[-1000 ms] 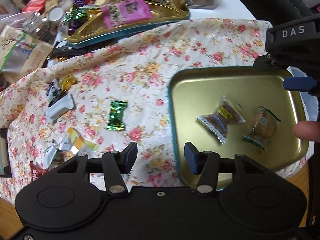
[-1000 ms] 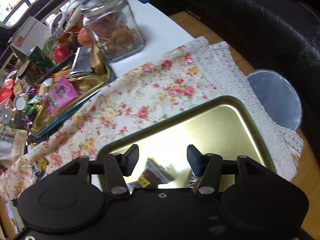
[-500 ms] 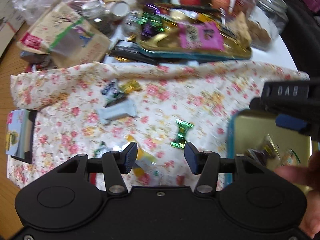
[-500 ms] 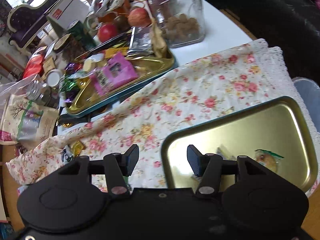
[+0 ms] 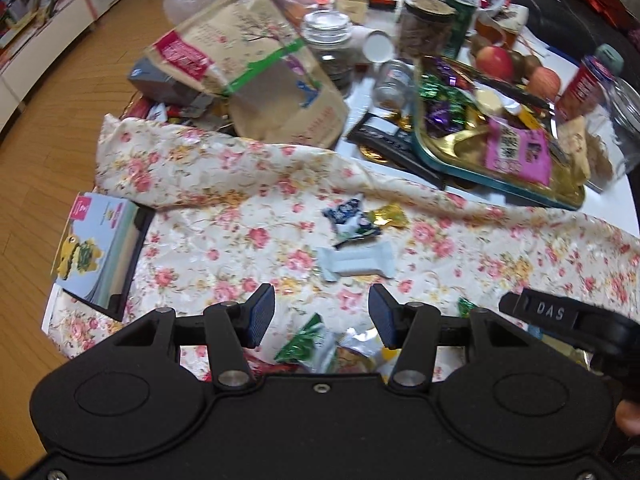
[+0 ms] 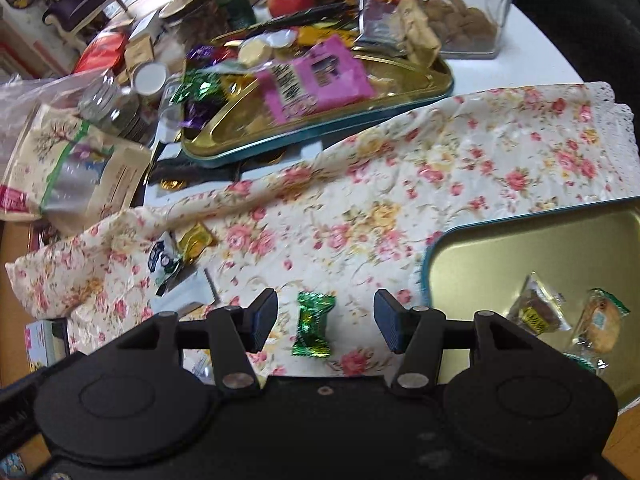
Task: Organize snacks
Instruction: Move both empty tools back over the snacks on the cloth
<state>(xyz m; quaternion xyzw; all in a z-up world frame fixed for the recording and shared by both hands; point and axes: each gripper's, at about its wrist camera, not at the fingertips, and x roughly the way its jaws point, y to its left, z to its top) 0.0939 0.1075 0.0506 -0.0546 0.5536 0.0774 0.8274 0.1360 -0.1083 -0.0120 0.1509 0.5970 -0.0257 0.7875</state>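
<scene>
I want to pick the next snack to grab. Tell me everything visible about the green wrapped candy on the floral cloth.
The green candy is small, in shiny crinkled green foil with both ends flared. It lies flat on the floral cloth, long axis running away from the camera, left of the gold tray. It sits in line with the gap of the open right gripper; contact cannot be told.

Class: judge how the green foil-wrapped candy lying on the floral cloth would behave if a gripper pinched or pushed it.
The green candy looks small, so probably light. Its shiny foil may be slippery, and the twisted ends would likely crumple. Pushed, it would probably slide or snag on the wrinkled floral cloth rather than roll.
</scene>
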